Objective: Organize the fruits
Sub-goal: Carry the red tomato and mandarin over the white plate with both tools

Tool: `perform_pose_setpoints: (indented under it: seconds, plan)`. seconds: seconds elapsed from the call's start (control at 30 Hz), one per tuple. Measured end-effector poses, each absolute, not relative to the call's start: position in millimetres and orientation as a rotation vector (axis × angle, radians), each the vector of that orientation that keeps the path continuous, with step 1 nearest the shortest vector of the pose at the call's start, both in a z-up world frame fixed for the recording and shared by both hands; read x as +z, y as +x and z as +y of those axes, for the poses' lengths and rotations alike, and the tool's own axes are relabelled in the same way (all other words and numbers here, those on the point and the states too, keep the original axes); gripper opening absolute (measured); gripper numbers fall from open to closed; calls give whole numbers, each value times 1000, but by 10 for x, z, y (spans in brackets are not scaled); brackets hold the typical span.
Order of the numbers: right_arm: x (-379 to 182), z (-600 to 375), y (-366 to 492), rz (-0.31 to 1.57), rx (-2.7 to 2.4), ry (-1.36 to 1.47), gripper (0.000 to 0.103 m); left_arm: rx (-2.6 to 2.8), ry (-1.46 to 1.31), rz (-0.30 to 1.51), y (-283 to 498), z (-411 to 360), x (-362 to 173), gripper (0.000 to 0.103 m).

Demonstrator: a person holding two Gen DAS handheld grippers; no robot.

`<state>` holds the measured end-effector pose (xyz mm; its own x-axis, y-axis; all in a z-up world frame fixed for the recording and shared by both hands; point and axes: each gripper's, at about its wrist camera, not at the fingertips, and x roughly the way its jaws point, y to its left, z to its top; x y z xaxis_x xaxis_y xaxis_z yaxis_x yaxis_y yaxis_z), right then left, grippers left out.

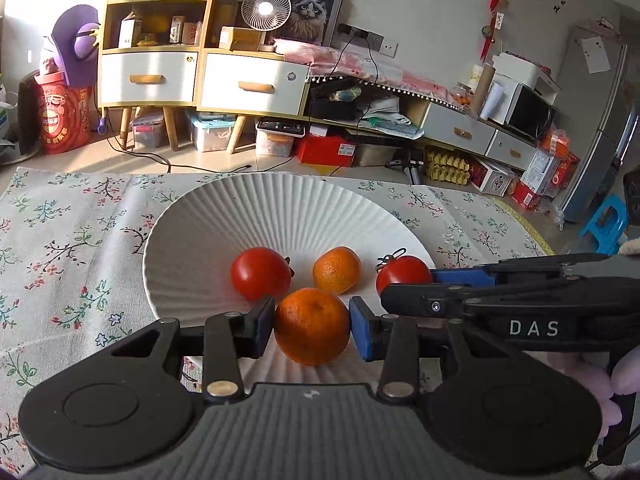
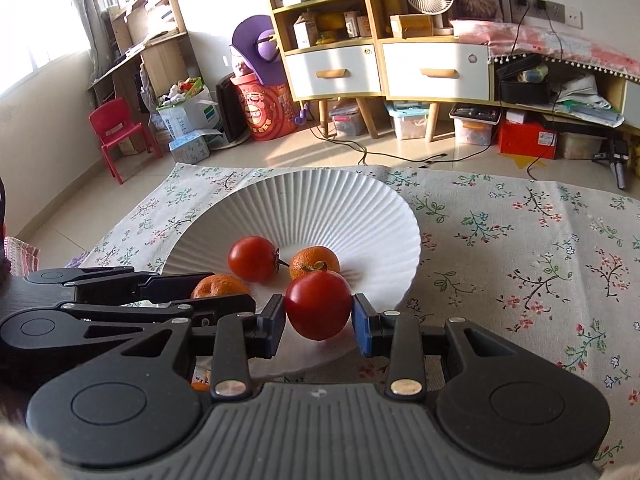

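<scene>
Four fruits: two tomatoes, two mandarins, all over the plate.
Left gripper (image 1: 312, 326): pads touch the near mandarin (image 1: 312, 326) on both sides.
Right gripper (image 2: 319, 318): pads flank the near tomato (image 2: 318, 305), stem at 12 o'clock; contact unclear.
Far tomato (image 1: 261, 273): stem at 3 o'clock.
Far mandarin (image 1: 337, 270): beside it.
Plate (image 1: 280, 208): white, ribbed, on the floral tablecloth (image 1: 80, 240).
Room: shelving (image 1: 160, 40) at 11 o'clock; bare cloth at 9 o'clock.

You get bright daylight from the window (image 2: 60, 20) at ten o'clock in the right view, blown out to white glare. A small fan (image 1: 266, 8) at twelve o'clock glints sharply. Fruit throws soft shadows on the plate (image 1: 280, 208). Focus is crisp; straight lines bend toward the dark corners.
</scene>
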<state>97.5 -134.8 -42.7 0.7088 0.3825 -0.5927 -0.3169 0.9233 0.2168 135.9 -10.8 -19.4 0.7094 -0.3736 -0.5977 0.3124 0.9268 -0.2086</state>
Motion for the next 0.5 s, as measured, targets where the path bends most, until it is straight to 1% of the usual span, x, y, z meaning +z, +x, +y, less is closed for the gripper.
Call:
perform_pose_setpoints:
  seconds: [0.5]
  plan:
    - [-493,-1288,1177,712,405,126,33,-437,-5,688,1401,-162,-294,31]
